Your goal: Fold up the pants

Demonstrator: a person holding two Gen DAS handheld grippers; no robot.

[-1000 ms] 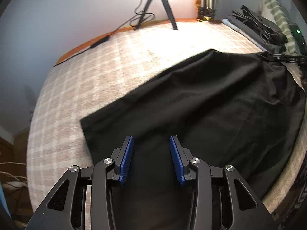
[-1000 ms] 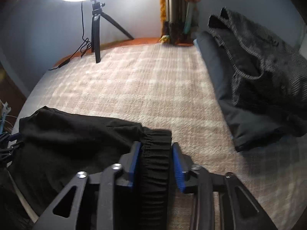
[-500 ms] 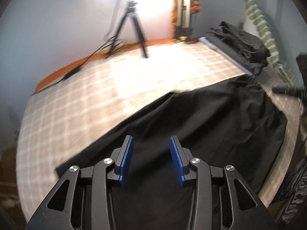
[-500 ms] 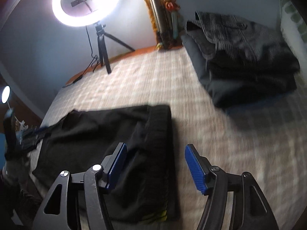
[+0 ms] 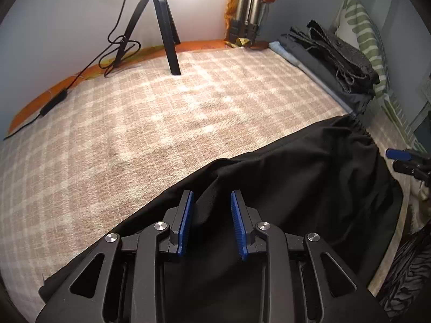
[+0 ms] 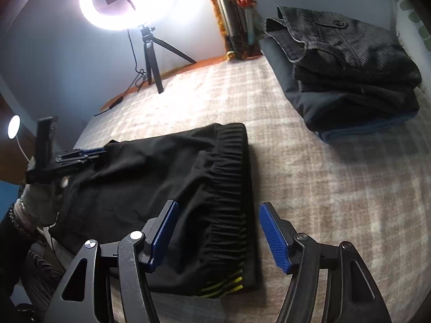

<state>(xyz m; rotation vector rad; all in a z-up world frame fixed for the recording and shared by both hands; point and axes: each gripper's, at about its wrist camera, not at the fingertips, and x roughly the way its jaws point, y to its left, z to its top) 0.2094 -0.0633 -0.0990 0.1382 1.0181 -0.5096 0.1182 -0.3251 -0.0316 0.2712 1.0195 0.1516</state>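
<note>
The black pants (image 6: 172,188) lie flat on the plaid blanket (image 6: 336,193) of the bed. In the right wrist view their long axis runs from the gathered elastic waistband (image 6: 231,183), near centre, out toward 9 o'clock; the waistband itself runs from 12 to 6 o'clock, with yellow stripes at its near end. In the left wrist view the same garment stretches from 7 o'clock up to the waistband at 2 o'clock.

The right gripper (image 6: 218,231) hangs above the waistband with its jaws spread wide, having just been opening; the waistband lies below the gap and neither blue pad presses it. The left gripper (image 5: 211,219) hovers over the leg end, its jaws partly apart and just closing in; a raised fold of black cloth sits between them, but whether the pads pinch it I cannot tell. A gloved hand (image 6: 40,196) carries that gripper at 9 o'clock.

A stack of folded dark clothes (image 6: 350,80) sits at 2 o'clock, well apart from the pants, and a ring light (image 6: 129,2) on a tripod stands at 11 o'clock.
</note>
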